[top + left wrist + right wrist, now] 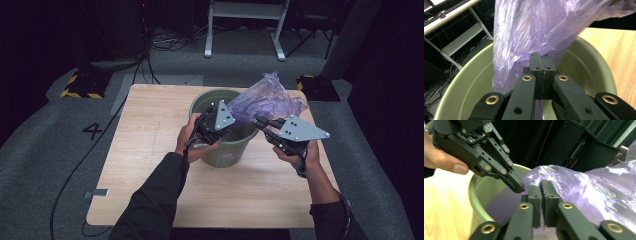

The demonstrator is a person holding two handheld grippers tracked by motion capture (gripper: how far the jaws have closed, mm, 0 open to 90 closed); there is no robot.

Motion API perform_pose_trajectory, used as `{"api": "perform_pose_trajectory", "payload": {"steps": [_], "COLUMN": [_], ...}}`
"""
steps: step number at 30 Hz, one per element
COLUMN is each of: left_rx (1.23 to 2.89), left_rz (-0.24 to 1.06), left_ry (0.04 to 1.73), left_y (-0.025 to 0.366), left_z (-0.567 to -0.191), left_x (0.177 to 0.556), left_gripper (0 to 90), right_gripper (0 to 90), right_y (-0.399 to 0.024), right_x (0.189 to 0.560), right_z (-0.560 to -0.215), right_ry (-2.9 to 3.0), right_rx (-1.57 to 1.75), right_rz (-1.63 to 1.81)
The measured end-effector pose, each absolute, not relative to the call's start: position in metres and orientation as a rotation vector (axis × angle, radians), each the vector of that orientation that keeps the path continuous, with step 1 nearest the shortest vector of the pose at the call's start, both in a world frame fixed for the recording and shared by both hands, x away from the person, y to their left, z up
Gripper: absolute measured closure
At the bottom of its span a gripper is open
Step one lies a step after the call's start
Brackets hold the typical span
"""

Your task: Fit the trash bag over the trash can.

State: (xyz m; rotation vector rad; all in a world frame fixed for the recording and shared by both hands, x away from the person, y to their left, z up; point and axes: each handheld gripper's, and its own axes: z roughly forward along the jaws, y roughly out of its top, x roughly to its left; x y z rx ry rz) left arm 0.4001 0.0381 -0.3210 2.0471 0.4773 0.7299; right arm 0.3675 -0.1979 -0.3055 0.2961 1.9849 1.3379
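Note:
A crumpled purple plastic bag (262, 97) (529, 30) (584, 187) stands up over the right rim of a green bucket (220, 152) (474, 75) (477, 192) on the wooden table (150, 165). My left gripper (234, 120) (541, 58) (517, 187) is over the bucket's mouth, its jaws shut on the bag's lower left edge. My right gripper (257, 120) (541, 185) reaches in from the right at the bag's lower edge. Its jaws stand a narrow slit apart, with purple film running through the slit. The bottom of the bucket is mostly hidden.
The bucket sits near the table's far edge. On the grey floor lie a painted figure 4 (92, 131), a yellow-and-black striped base (80, 86) at the left and cables. A white frame (245, 30) stands behind the table.

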Motion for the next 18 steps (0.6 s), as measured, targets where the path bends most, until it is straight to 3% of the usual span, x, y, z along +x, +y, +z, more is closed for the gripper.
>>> {"api": "perform_pose_trajectory", "payload": {"steps": [7,12,18], "left_rx": [2.018,2.007,1.993], "left_rz": [0.747,0.741,0.748], "left_ry": [0.506,0.538,0.565], "left_y": [0.058,0.073,0.089], "left_z": [-0.322,-0.325,-0.328], "left_x": [0.398,0.398,0.397], "left_gripper": [89.8,89.8,89.8], "right_gripper": [51.0,37.8,29.7], "right_y": [-0.200,-0.210,-0.224], "right_x": [0.360,0.351,0.351], "right_z": [-0.309,-0.308,-0.303], "right_ry": [1.998,1.983,1.916], "right_rx": [0.305,0.322,0.394], "right_rz": [1.371,1.396,1.399]}}
